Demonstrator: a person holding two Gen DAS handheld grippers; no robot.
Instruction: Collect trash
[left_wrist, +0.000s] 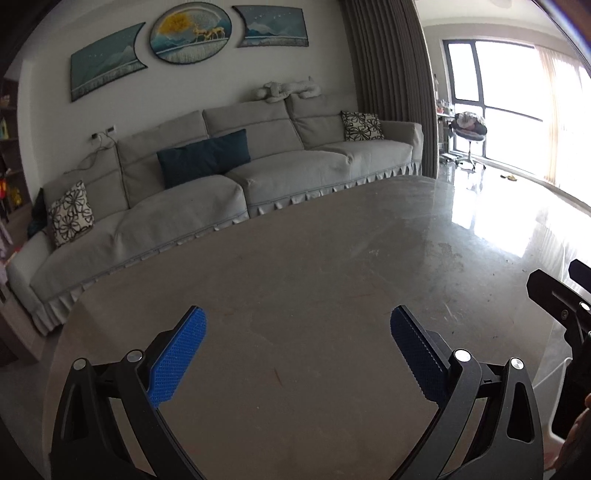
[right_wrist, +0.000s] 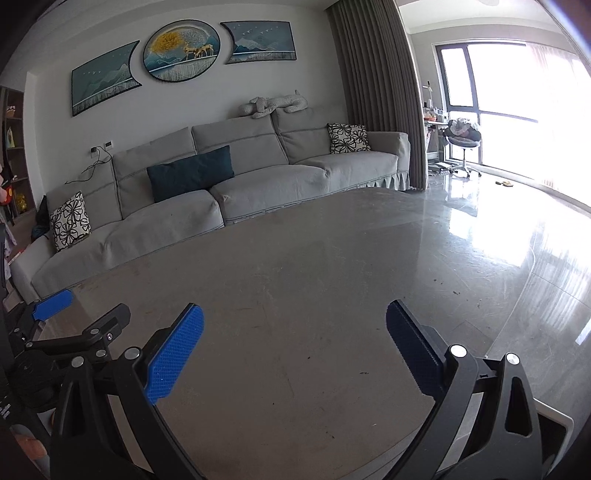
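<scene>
My left gripper (left_wrist: 298, 325) is open and empty, its blue pads spread wide above a grey stone table (left_wrist: 295, 258). My right gripper (right_wrist: 294, 320) is open and empty too, above the same table (right_wrist: 295, 266). The right gripper also shows at the right edge of the left wrist view (left_wrist: 561, 299). The left gripper also shows at the left edge of the right wrist view (right_wrist: 74, 314). I see no trash on the table in either view, only faint stains and small specks.
A long grey sofa (left_wrist: 229, 177) with a blue cushion (left_wrist: 203, 157) and patterned cushions stands beyond the table's far edge. Glossy floor (left_wrist: 498, 221) lies to the right, with a swivel chair (left_wrist: 469, 133) by the bright window. A white object (left_wrist: 554, 384) sits low at the table's right.
</scene>
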